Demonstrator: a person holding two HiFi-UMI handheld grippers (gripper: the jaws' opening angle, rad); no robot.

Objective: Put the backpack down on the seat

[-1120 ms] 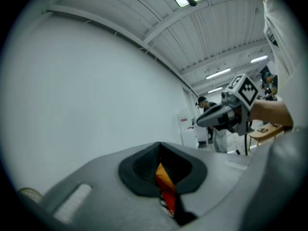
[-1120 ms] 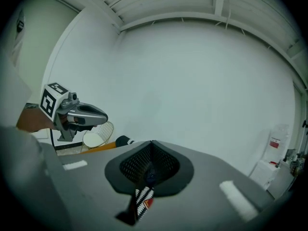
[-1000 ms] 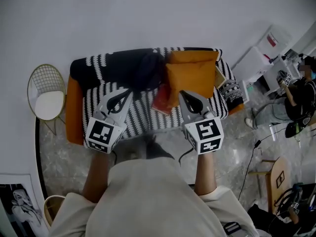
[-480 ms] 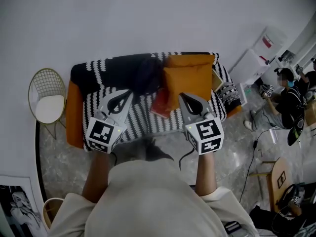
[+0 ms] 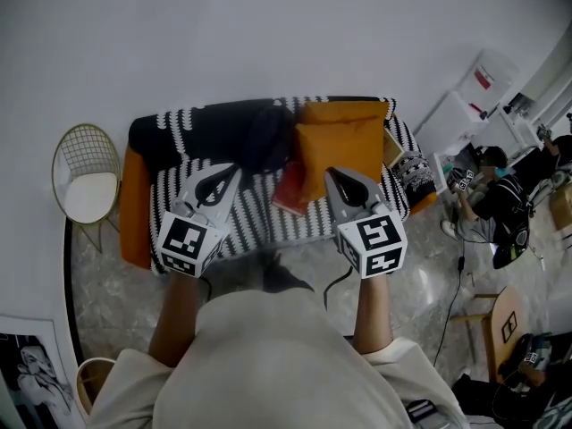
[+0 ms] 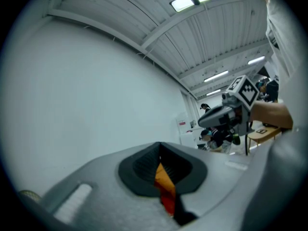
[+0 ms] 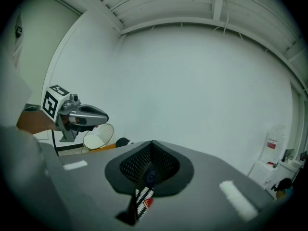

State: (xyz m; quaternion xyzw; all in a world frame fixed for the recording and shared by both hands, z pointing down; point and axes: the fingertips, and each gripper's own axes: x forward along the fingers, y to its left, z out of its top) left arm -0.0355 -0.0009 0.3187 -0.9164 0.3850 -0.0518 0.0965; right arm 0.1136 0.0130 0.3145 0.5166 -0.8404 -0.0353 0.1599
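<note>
Step in hand is hard to pin down, because neither claw carries anything. Your left claw (image 5: 223, 172) is closed, and its own view shows the two jaws pressed together with only a thin sliver of orange and red sofa colour visible past them. Your right claw (image 5: 336, 175) is closed too, with nothing between the jaws but a glimpse of striped cloth beyond. You hold both level in front of your chest, well apart from each other, pointing at the sofa (image 5: 172, 186). The dark rounded bundle that I take for the backpack (image 5: 268, 137) lies on that sofa against the backrest, just beside the orange cushion (image 5: 344, 146) and above a red thing (image 5: 291, 186) on the striped seat (image 5: 259, 217). It looks as if it is already down, so my reading is that you are either finished or standing at rest before a fresh pick. If the bag is meant to lie lower, on the flat of the seat, you will have to lean in, open one claw and find a strap or top handle. No view shows these clearly from here. Then lift the bag clear of the cushion and the red thing before you lower it.
</note>
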